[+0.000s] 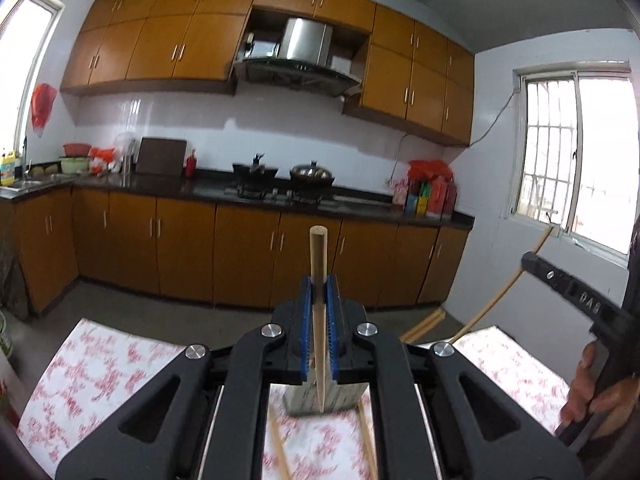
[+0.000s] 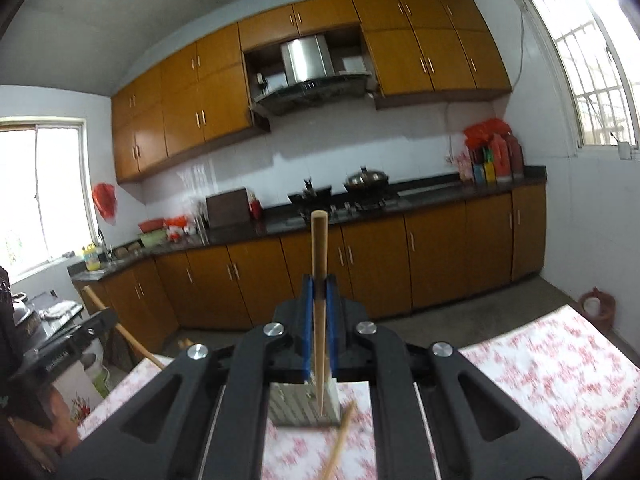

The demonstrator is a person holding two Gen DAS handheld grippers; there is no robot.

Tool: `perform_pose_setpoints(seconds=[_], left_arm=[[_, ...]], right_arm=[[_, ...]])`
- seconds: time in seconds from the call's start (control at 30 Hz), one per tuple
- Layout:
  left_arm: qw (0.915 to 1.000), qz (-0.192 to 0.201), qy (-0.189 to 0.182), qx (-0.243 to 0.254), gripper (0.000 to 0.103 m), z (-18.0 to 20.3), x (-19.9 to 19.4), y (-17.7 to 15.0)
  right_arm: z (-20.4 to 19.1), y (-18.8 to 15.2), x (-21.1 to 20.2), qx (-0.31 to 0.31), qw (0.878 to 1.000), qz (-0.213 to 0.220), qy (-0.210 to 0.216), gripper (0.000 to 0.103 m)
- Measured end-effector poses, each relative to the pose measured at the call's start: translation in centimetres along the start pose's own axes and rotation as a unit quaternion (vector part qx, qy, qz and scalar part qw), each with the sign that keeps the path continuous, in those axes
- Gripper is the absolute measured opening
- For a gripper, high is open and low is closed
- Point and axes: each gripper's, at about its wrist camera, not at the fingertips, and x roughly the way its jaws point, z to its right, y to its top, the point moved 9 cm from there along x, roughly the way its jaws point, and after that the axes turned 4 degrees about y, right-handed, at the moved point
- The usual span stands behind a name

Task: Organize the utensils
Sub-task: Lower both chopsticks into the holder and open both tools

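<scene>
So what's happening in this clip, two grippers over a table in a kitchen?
A person is sorting chopsticks with a gripper in each hand. The left gripper is shut on one upright chopstick, and the right gripper is shut on another chopstick. Both hang above a grey holder on the floral tablecloth. More loose chopsticks lie on the cloth beside it.

Wooden wall cabinets (image 1: 168, 36), steel range hood (image 1: 304, 50), lidded wok (image 1: 312, 172), barred window (image 1: 560, 152)
</scene>
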Motion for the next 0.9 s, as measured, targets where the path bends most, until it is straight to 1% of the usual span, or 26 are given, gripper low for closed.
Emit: perform_pose_setpoints(seconds=[0.1,0.23,0.33,0.4,0.5,0.6,0.9], left_arm=[[0.9998,0.019,0.004,-0.007,0.007,0.7,1.4,1.6],[0.9985,0.045,0.020,-0.023,0.007,0.6,3.2,3.2],[0.9969,0.063,0.039,-0.027,0.007,0.2,4.0,3.3],[0.9962,0.066,0.049,-0.031,0.007,-0.2,4.9,2.8],[0.9957,0.060,0.056,-0.042,0.007,-0.9,6.0,1.8],[0.9964,0.043,0.057,-0.046,0.007,-1.1,7.4,0.3],[0.9978,-0.001,0.048,-0.046,0.008,-1.8,8.6,-1.7]], right_arm=[[-0.6,0.8,1.5,-0.009,1.000,0.018,-0.003,0.008],[-0.8,0.8,4.0,-0.011,1.000,0.027,-0.005,0.008],[-0.5,-0.1,6.0,-0.006,1.000,0.022,-0.006,0.008],[-0.5,-0.8,7.2,-0.001,1.000,0.014,-0.006,0.008],[-0.5,-2.0,9.0,0.001,1.000,-0.001,-0.005,0.008],[-0.6,-3.1,10.4,0.000,1.000,-0.015,-0.008,0.008],[-0.8,-5.4,11.7,-0.001,0.999,-0.041,-0.010,0.008]])
